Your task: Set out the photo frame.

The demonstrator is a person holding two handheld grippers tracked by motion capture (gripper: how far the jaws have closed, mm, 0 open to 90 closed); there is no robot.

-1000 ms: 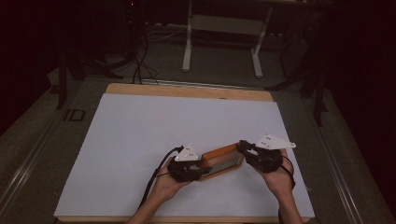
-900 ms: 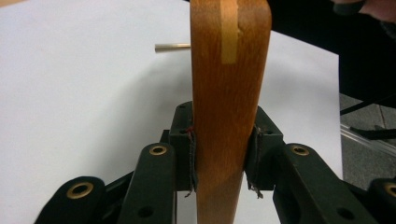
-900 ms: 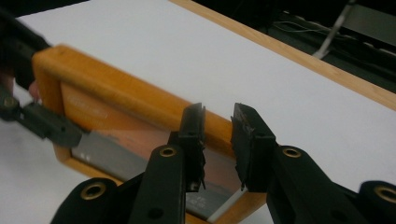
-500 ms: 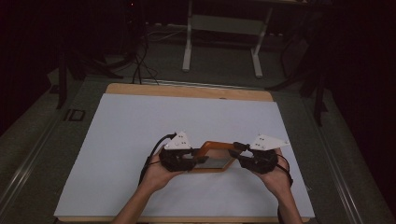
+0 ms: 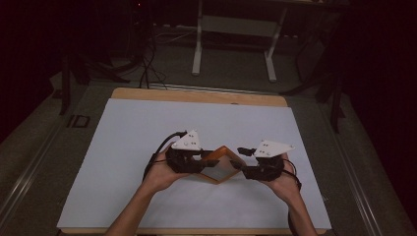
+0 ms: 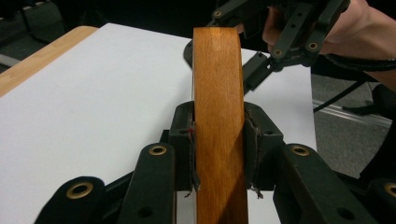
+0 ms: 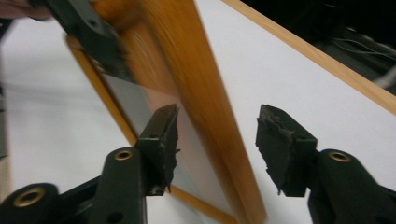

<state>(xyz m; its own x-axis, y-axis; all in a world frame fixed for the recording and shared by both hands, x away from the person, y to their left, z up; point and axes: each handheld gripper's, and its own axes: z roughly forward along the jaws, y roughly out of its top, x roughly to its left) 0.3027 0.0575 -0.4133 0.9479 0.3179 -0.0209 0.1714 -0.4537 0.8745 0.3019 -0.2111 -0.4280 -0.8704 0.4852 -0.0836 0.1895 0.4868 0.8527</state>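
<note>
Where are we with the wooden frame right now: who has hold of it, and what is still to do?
Done: the left claw is clamped on the wooden frame, holding it on edge above the white table. In hand: the right claw is open, straddling the frame's rail. Left: closing it.

The white table sheet is left bare all round. The space between the left gripper and right gripper is blocked by the wooden frame.
</note>
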